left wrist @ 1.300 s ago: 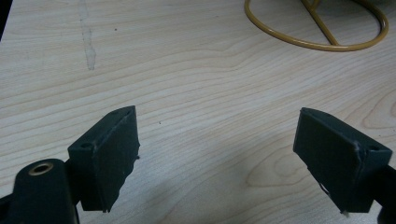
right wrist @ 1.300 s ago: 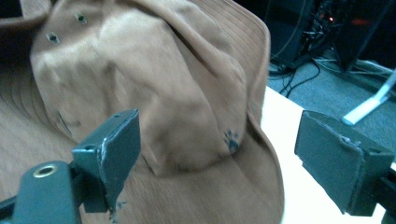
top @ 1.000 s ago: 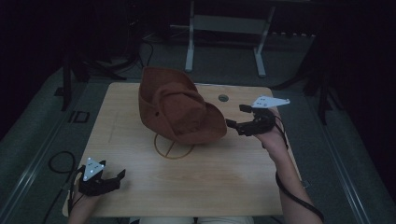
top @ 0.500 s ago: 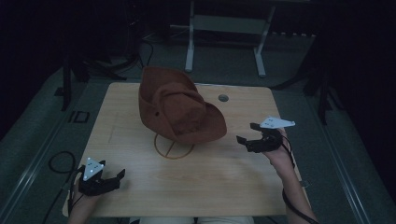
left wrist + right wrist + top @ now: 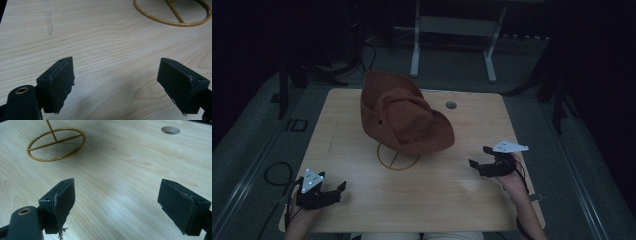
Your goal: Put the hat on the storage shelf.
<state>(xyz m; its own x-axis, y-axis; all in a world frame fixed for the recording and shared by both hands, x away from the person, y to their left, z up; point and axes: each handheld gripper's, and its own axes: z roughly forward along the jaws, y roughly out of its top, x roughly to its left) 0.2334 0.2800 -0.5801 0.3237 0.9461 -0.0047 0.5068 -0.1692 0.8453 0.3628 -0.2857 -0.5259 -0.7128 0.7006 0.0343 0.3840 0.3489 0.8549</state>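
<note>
One hat [image 5: 404, 120], one wire stand [image 5: 398, 156], one table [image 5: 452, 200] — two grippers.

Hat [image 5: 404, 117] on stand [image 5: 398, 156] mid-table; bare wood w/ room elsewhere.

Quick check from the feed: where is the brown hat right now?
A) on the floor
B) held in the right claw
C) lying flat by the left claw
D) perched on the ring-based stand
D: the brown hat sits atop the stand, and both claws are open, apart from it.
</note>
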